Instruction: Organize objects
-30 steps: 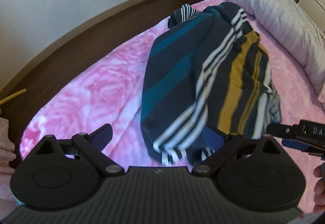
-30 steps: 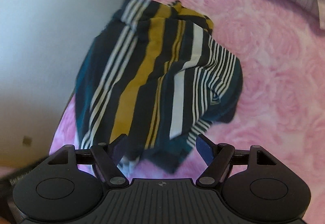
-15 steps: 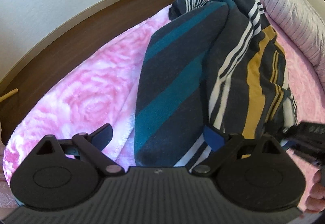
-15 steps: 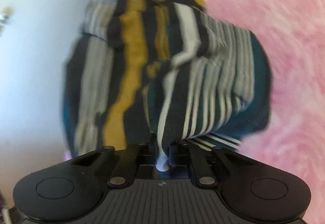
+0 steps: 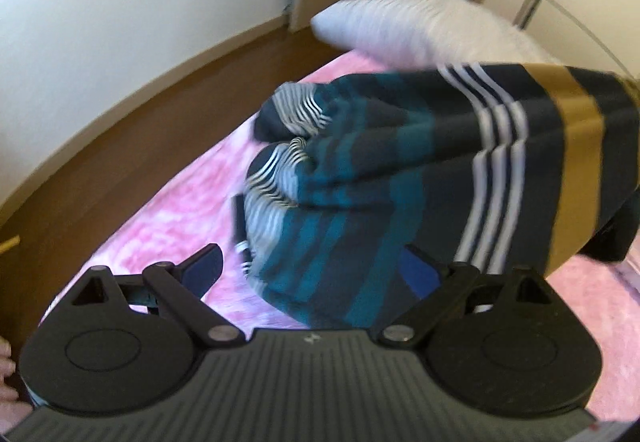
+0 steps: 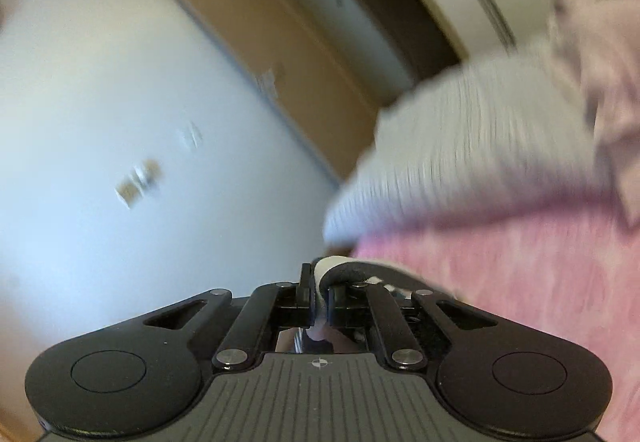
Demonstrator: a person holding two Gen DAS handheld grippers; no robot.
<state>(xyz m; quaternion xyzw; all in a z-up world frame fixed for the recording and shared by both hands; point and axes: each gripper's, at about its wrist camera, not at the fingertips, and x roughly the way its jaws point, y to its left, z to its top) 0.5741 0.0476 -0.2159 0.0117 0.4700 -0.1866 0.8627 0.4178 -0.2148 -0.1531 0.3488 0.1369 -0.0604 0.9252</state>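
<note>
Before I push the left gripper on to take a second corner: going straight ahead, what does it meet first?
Probably the striped garment, lying directly between the open left gripper fingers; depth is unclear.

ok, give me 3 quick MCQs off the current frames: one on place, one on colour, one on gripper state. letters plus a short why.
1. Where does the low end of the striped garment lie?
A. on the pink blanket
B. on the wooden floor
C. on the grey pillow

2. What colour is the widest bright stripe on the garment's lifted part?
A. red
B. mustard yellow
C. lime green

3. How does the left gripper stand?
A. shut on the pillow
B. shut on the garment
C. open

Key: 1 A, its bunched end sits on the pink blanket. 2 B, a mustard band crosses the raised cloth. 3 C, its fingers stand wide apart, while the right gripper pinches a fold of the garment.
</note>
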